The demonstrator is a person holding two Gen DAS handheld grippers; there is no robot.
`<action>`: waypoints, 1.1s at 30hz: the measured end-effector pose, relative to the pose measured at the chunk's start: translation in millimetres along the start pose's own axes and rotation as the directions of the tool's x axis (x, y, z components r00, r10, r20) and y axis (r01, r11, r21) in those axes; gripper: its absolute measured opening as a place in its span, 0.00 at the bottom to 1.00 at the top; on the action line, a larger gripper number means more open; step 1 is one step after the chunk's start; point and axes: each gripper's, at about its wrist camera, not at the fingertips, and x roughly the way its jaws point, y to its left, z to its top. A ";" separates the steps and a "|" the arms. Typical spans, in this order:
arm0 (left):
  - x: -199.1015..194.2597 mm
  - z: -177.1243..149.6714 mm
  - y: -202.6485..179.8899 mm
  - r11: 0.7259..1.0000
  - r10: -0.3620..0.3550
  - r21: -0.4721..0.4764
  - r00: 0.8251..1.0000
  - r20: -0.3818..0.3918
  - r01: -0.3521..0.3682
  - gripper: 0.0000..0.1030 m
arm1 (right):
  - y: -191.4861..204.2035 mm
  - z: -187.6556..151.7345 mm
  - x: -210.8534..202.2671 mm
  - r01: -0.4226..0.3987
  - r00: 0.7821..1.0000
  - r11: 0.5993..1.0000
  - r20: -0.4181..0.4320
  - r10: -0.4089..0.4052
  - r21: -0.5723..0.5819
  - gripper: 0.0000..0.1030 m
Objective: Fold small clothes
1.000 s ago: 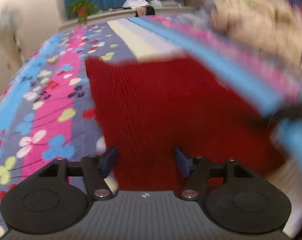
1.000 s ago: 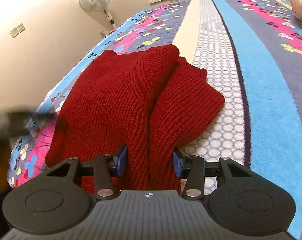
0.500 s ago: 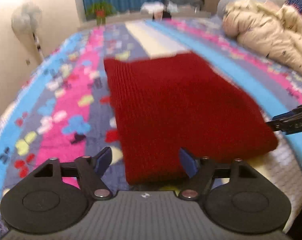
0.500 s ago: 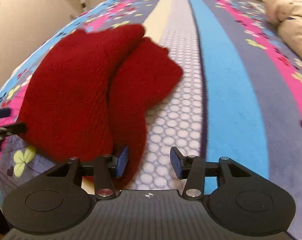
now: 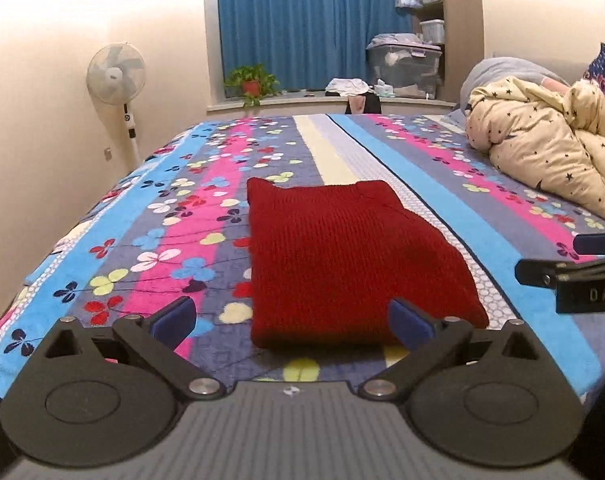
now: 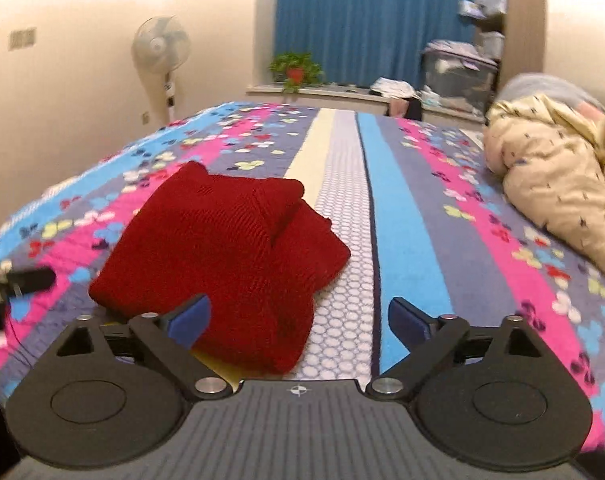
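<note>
In our left view, our left gripper point(image 5: 289, 318) has just opened wide and let go; the red sweater point(image 5: 342, 256) lies folded on the bedspread point(image 5: 134, 240).

In our right view, our right gripper point(image 6: 299, 320) has just opened too, holding nothing. We think this fold is done.

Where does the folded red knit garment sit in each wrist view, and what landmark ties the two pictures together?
Left wrist: red knit garment lies centre frame on the bedspread, just ahead of the open left tool.
Right wrist: red knit garment lies left of centre, its near corner between the fingers of the open right tool.
Shared landmark: the potted plant before the blue curtain.
</note>
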 end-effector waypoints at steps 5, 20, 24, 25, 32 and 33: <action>16.2 -3.3 -1.3 1.000 0.003 0.018 0.998 -0.057 -0.002 0.99 | 6.2 -3.3 15.1 0.003 0.998 1.000 -0.058 -0.002 0.026 0.93; 41.1 -10.2 17.3 0.995 -0.004 -0.098 0.982 -0.188 -0.015 0.99 | 12.5 -8.0 23.9 0.004 0.995 1.000 -0.098 -0.002 0.021 0.93; 43.2 -12.0 13.3 0.997 -0.007 -0.079 0.981 -0.195 -0.009 0.99 | 12.3 -8.0 24.9 0.003 0.995 1.000 -0.103 -0.001 0.020 0.93; 43.6 -12.4 12.8 0.997 -0.008 -0.080 0.981 -0.196 -0.008 0.99 | 12.6 -8.3 25.2 0.003 0.995 1.000 -0.104 -0.002 0.018 0.93; 44.8 -13.1 13.0 0.996 -0.008 -0.087 0.979 -0.205 -0.010 0.99 | 13.1 -9.3 26.7 0.007 0.994 1.000 -0.111 -0.004 0.021 0.93; 44.7 -13.3 13.0 0.996 -0.008 -0.086 0.979 -0.204 -0.010 0.99 | 13.3 -9.4 26.8 0.006 0.994 1.000 -0.111 -0.004 0.021 0.93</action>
